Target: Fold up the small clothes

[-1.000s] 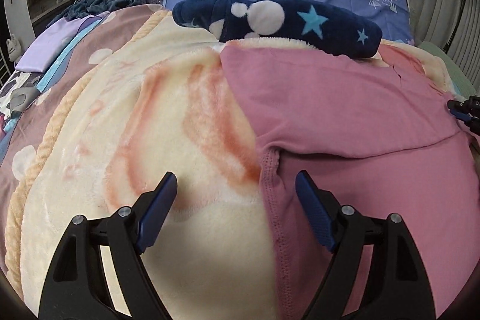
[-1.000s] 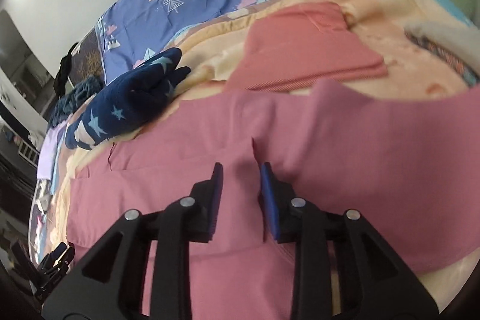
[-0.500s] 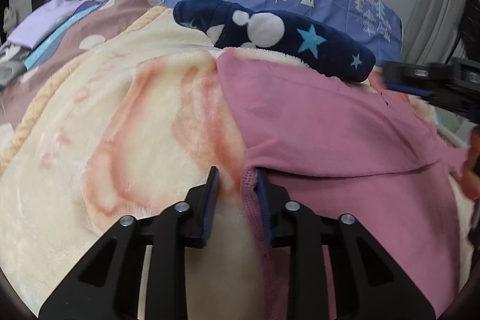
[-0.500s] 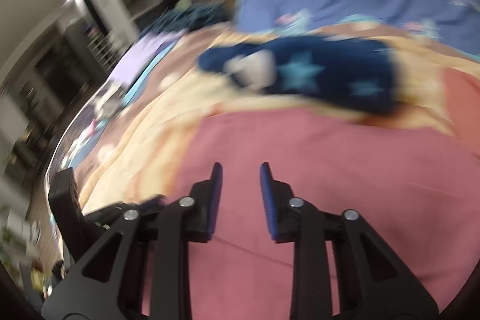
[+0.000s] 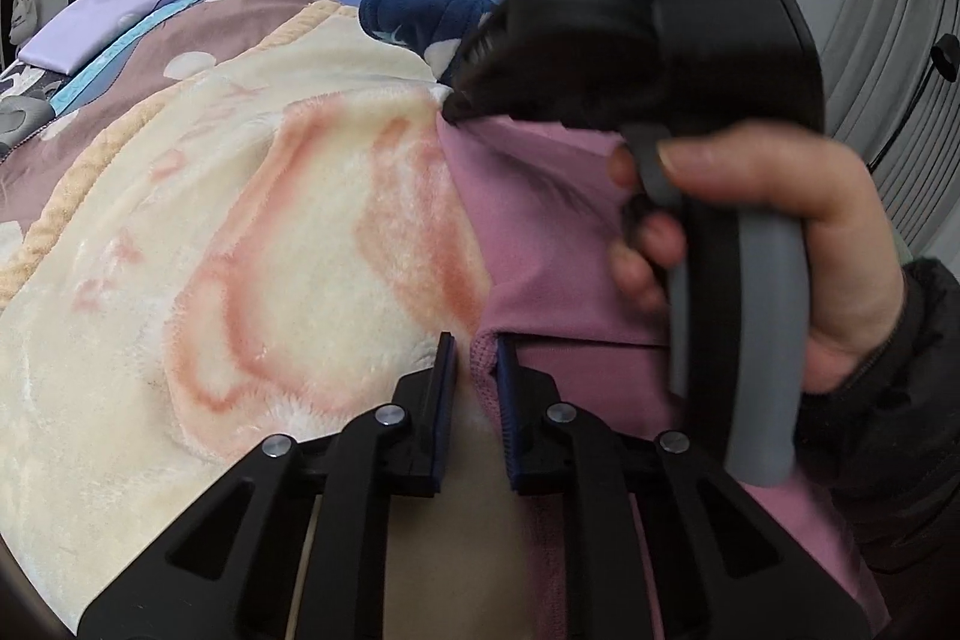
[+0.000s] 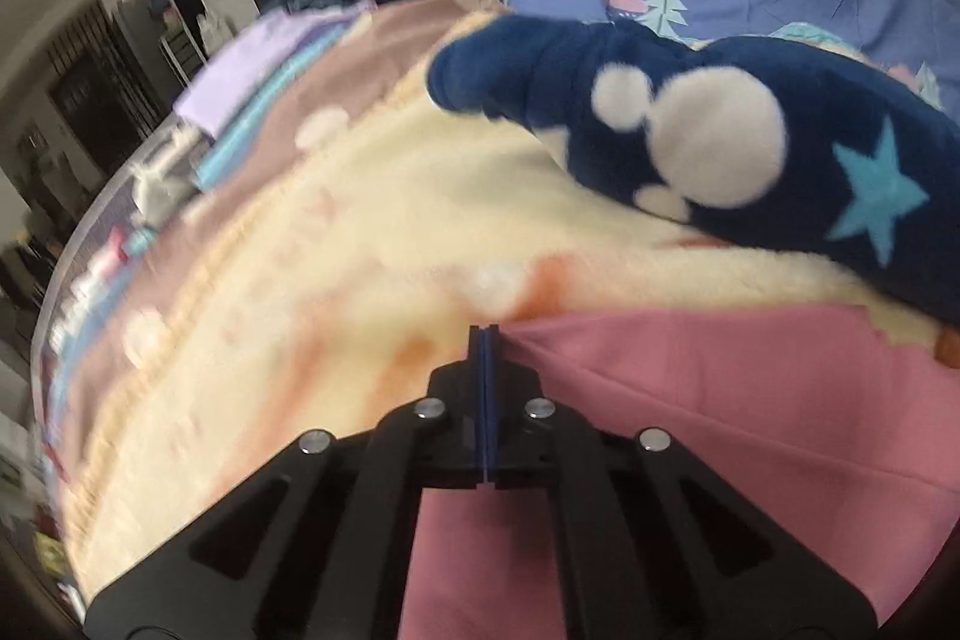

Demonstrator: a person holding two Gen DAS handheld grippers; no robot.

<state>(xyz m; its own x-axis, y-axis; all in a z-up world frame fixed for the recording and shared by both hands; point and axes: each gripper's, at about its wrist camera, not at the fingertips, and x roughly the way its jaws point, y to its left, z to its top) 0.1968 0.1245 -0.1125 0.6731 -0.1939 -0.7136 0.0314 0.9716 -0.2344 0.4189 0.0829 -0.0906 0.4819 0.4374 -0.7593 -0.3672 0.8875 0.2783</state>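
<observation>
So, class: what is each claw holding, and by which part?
Both hold the pink garment: left claw on its near stitched hem edge, right claw pinching its far corner.

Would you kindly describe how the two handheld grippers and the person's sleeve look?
Both the left gripper and the right gripper have black angular fingers, blue pads and silver screws. The right one's body is black with a grey handle and a green light. The sleeve is black.
</observation>
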